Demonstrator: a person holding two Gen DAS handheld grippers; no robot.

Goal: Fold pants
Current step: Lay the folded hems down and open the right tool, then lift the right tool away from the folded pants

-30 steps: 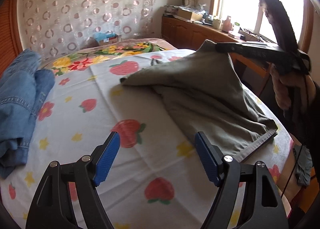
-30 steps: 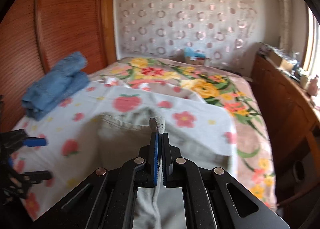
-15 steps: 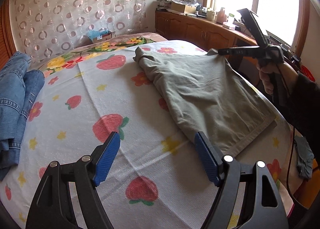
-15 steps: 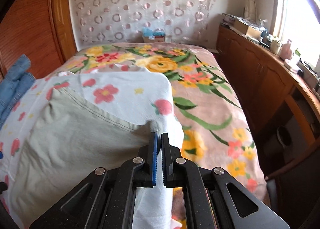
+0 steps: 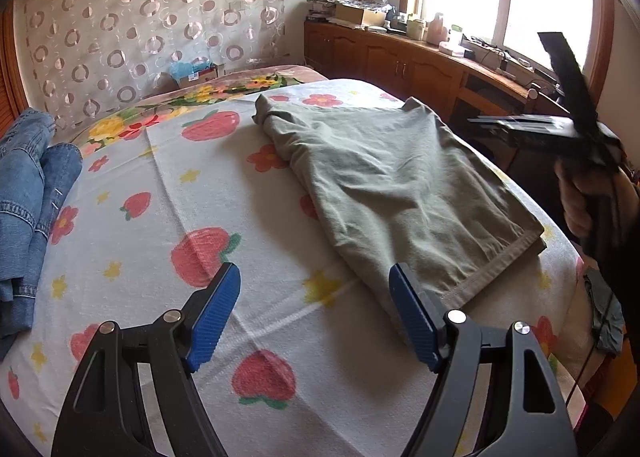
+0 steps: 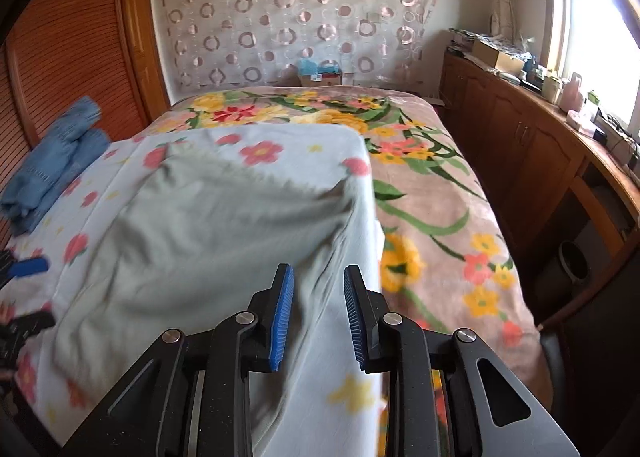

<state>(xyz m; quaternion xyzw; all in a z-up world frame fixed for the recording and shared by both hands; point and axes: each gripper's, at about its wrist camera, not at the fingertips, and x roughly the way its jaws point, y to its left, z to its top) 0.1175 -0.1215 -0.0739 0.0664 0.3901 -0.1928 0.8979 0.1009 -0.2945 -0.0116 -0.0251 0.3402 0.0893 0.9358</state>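
One grey-green pants (image 5: 404, 193) folded flat, wrinkled | left fingers (image 5: 224, 307) wide | right fingers (image 6: 282, 317) opening, empty

Folded blue jeans (image 5: 28, 193) on strawberry-print sheet (image 5: 160, 241), wooden cabinet (image 6: 520, 145) beside bed

Olive-grey pants (image 5: 404, 185) lie on a white sheet (image 5: 168, 177) printed with red strawberries and yellow stars, blue denim jeans (image 5: 28, 193) at nine o'clock, and both black tongs (image 5: 314, 315) carry blue ribbed pads (image 6: 282, 313).

Right gripper (image 6: 316, 313) opening, pants (image 5: 400, 193) dropped flat
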